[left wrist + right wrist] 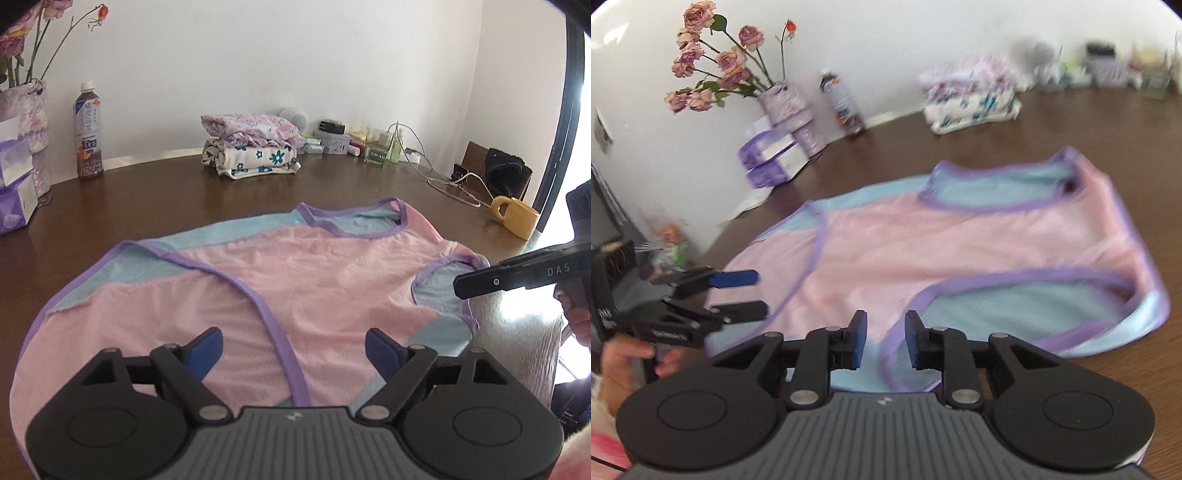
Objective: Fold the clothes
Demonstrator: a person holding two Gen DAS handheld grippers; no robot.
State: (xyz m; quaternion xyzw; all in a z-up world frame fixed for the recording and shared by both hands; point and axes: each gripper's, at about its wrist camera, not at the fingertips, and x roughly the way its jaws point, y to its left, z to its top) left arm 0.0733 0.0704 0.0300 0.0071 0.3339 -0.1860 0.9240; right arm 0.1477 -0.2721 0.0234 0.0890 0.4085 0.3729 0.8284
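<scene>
Left gripper (pixel 293 345): held level, blue-padded fingers (pixel 207 349) spread wide, nothing between them. Hand (pixel 626 363) wrapped round its handle, fingers curled at the grip.

Right gripper (pixel 885 341): held level, jaws parted by a narrow gap, nothing between the pads (pixel 858 341).

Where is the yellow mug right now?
In the left wrist view, the yellow mug lies tipped at the table's far right edge, beside the white cable, beyond the pink top.
</scene>
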